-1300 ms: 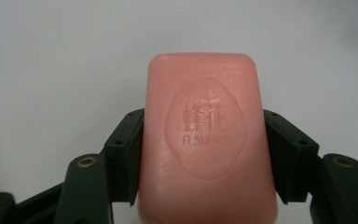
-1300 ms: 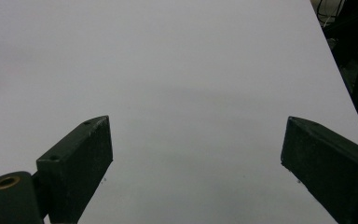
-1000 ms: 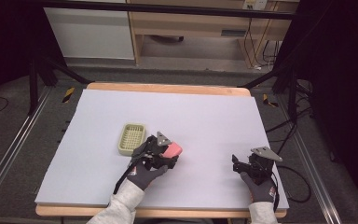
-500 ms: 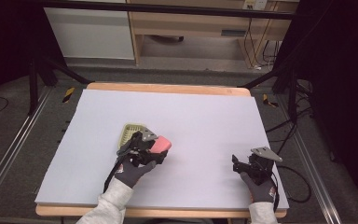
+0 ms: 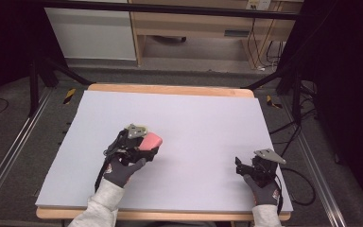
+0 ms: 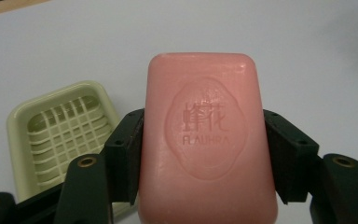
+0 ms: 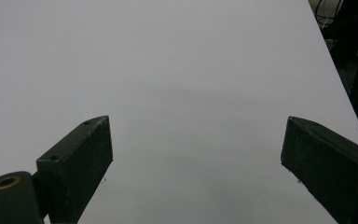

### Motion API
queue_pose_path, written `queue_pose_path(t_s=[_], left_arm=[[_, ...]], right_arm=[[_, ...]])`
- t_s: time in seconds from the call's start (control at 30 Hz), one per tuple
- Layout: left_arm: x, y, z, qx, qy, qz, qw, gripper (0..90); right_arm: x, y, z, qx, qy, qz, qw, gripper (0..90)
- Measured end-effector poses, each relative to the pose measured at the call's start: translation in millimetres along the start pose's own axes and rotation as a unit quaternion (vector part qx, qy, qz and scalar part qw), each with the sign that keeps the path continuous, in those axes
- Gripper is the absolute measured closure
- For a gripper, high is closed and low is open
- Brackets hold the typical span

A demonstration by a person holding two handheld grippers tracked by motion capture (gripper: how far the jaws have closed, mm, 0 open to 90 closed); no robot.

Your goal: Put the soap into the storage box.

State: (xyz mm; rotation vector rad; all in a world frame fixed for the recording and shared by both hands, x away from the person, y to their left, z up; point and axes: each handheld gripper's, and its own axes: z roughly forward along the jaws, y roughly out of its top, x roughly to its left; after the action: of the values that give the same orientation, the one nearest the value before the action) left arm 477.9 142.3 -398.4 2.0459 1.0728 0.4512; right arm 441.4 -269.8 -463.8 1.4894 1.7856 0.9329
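Left claw (image 6: 204,154) around half-cropped soap (image 6: 207,140)

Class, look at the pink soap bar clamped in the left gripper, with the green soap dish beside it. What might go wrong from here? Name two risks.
1. The left gripper pinches the soap bar only by its two long edges; if the soap is slick, it may slip out and drop onto the table.
2. The soap dish sits off to one side, not under the bar, so releasing now would likely miss it.
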Motion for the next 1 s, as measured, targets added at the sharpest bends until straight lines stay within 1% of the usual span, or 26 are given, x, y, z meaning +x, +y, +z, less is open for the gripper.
queue_pose_path(t_s=[0.03,0.1,0.2,0.27,0.53,0.57,0.73,0.97,1.0], left_arm=[[0.0,0.0,0.0,0.000,0.000,0.000,1.0000,37.1],[4.0,0.5,-3.7,-0.005,0.003,-0.005,1.0000,37.1],[8.7,0.7,-7.1,-0.007,0.008,-0.007,0.9999,37.1],[12.0,0.2,-8.3,-0.009,0.011,-0.012,0.9998,37.1],[23.8,-0.9,-11.5,-0.012,0.024,-0.022,0.9994,37.1],[24.8,-0.9,-11.4,-0.014,0.026,-0.025,0.9993,37.1],[32.2,-1.8,-11.1,-0.012,0.039,-0.029,0.9988,37.1],[40.7,-3.7,-6.6,-0.010,0.048,-0.038,0.9981,37.1],[42.0,-3.8,-5.8,-0.006,0.049,-0.037,0.9981,37.0]], right_arm=[[0.0,0.0,0.0,0.000,0.000,0.000,1.0000,9.1],[-0.1,0.0,0.1,-0.001,0.000,0.000,1.0000,9.1],[-0.1,-0.2,0.2,-0.001,0.000,0.000,1.0000,9.1],[-0.3,0.0,-0.2,-0.001,0.000,0.000,1.0000,9.1],[0.1,0.2,-0.2,-0.003,0.001,0.000,1.0000,9.1],[0.1,0.2,-0.2,-0.004,0.001,-0.001,1.0000,9.1],[0.1,0.3,-0.3,-0.005,0.001,-0.002,1.0000,9.1],[0.6,0.1,0.4,-0.003,0.000,-0.002,1.0000,9.1],[0.6,0.1,0.6,-0.003,0.000,-0.002,1.0000,9.1]])
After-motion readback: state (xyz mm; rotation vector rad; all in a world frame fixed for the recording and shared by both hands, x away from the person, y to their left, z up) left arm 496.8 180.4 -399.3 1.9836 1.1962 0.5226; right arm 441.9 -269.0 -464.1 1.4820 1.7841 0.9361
